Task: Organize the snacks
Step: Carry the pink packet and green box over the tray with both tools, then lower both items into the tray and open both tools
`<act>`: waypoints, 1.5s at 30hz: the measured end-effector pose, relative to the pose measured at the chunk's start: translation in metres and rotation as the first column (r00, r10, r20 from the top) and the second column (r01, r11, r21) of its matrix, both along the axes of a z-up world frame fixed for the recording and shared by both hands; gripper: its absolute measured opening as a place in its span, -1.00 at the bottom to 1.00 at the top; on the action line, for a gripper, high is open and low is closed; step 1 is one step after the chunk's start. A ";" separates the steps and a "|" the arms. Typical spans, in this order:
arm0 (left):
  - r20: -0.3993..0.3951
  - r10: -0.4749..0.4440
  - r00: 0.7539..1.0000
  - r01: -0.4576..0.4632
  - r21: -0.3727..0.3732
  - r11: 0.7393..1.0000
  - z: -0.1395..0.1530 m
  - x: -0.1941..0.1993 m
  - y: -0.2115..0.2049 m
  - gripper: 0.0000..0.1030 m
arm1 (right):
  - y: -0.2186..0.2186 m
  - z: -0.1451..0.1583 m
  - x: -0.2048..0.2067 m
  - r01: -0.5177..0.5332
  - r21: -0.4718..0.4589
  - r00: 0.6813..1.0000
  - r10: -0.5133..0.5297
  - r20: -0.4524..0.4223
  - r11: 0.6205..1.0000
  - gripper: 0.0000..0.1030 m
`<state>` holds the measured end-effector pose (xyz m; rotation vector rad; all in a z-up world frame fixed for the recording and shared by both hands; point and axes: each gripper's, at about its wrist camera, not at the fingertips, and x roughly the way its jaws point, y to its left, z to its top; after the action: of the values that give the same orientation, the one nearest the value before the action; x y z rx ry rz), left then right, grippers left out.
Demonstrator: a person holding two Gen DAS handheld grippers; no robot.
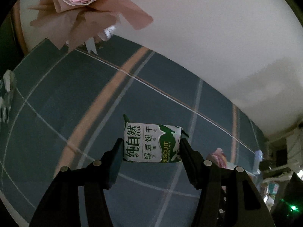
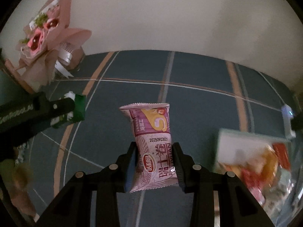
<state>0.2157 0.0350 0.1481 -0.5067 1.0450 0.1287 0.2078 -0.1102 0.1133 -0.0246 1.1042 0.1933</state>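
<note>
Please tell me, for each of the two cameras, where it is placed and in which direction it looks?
Left wrist: sits on the left gripper, looks down along its fingers at the green biscuit packet they hold above the plaid tablecloth.
Right wrist: sits on the right gripper, looks down at its pink roll packet; the left gripper also shows at left.
Shared: tablecloth, flower bouquet, white wall.

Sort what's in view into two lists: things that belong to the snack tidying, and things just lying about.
Part of the job:
- green biscuit packet, gripped in the left gripper
- pink roll-cake packet, gripped in the right gripper
- clear container of snacks, blurred

Just lying about:
- pink paper bouquet
- plaid tablecloth
- small white device
</note>
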 end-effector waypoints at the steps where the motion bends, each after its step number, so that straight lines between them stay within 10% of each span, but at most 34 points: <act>1: 0.004 -0.006 1.000 0.006 0.002 1.000 0.002 -0.006 -0.009 0.17 | -0.008 0.003 -0.006 0.013 0.005 1.000 -0.013 0.002 1.000 -0.24; 23: -0.016 -0.275 0.961 0.275 0.006 0.961 -0.013 -0.080 -0.203 0.17 | -0.204 0.004 -0.106 0.374 0.063 0.927 -0.372 -0.041 0.925 -0.23; 45: -0.125 -0.344 0.931 0.335 -0.086 0.938 -0.054 -0.072 -0.247 0.18 | -0.253 -0.034 -0.102 0.440 0.052 0.893 -0.430 -0.131 0.897 -0.23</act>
<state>0.1438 -0.2120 0.0943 -0.3701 1.2608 -0.1801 0.1063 -0.3632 0.0792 0.3096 1.1890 -0.1678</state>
